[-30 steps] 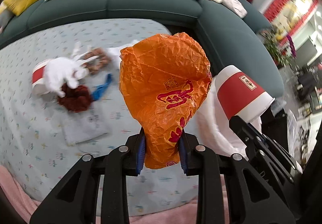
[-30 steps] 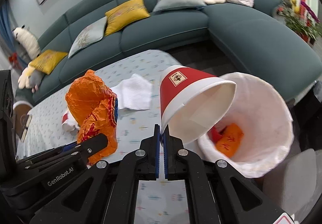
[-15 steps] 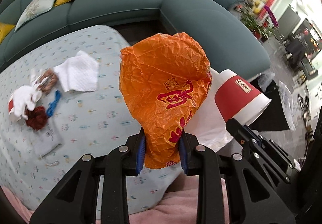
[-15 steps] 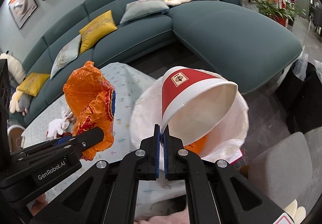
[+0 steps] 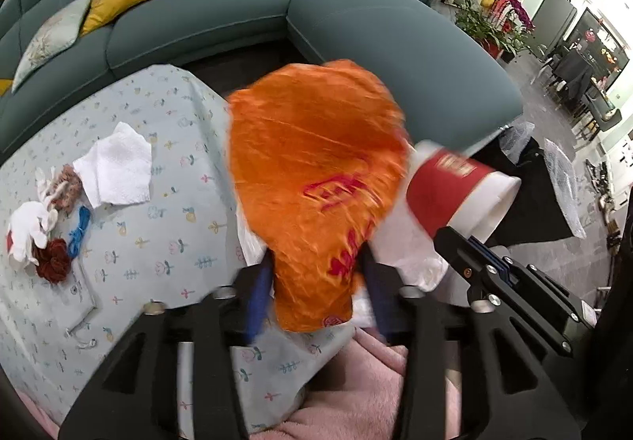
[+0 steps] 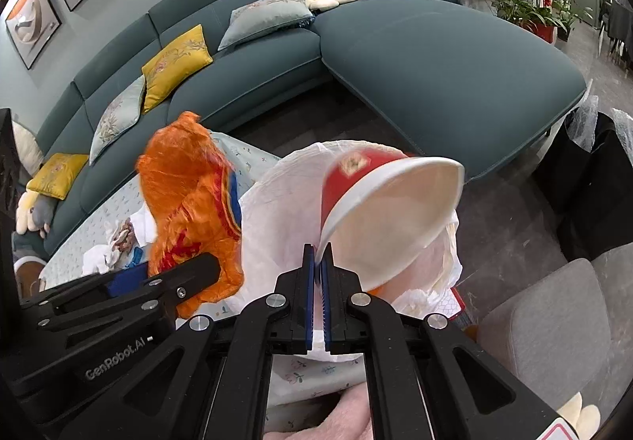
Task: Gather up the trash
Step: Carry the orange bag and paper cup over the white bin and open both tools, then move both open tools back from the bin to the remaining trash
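Left gripper (image 5: 316, 285): my jaws just opening, orange wrapper (image 5: 316, 179) loose between them, over white bin bag (image 6: 277, 210) to drop | right gripper (image 6: 317, 281): jaws pinch red paper cup (image 6: 379, 210) rim, mouth tipped over bag | leftovers far left on counter (image 5: 166, 242).

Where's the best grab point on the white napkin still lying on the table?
Probably the white napkin at its far, peaked corner, coming straight down from above. It lies nearly flat on the tablecloth, so a side approach has little edge to catch. That creased, slightly lifted corner gives the pads something to close on.
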`<state>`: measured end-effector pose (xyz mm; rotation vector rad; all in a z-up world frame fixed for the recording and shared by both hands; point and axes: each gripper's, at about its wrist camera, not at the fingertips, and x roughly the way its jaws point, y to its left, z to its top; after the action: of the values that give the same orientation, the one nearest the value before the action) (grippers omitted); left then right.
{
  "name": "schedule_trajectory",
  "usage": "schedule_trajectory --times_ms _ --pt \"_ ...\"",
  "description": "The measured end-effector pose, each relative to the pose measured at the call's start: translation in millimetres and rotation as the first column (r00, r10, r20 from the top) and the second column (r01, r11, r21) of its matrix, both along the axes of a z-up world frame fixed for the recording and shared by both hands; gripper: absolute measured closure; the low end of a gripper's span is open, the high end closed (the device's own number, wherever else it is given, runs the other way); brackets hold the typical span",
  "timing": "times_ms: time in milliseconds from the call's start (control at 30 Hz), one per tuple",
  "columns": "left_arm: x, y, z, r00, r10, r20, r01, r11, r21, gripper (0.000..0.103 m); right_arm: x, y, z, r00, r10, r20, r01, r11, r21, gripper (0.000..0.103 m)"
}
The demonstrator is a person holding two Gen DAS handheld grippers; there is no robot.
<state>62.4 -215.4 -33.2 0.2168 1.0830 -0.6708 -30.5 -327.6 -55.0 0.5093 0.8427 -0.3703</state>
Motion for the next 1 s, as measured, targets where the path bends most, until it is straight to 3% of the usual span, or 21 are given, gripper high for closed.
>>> schedule_trajectory --times_ms 133,633,1000 --pt "4.3 0.5 0.4 1.000 0.012 0.013 -0.012 1.000 0.004 0.042 -0.7 -4.6 -0.9 1.000 -0.022 0.000 0.022 1.000 0.008 0.092" --pt "13.6 31.3 3.4 0.996 0.086 -0.006 -0.086 0.996 -0.020 0.041 3.2 12.2 5.6 1.000 0.003 -0.007 -0.003 1.000 -0.018 0.077" --pt "30.6 94.7 1.8 0.975 0.219 -0.029 -0.220 0.975 -0.034 0.038 21.2 58.5 18.3 0.997 0.082 -0.005 -0.082 0.996 -0.044 0.069"
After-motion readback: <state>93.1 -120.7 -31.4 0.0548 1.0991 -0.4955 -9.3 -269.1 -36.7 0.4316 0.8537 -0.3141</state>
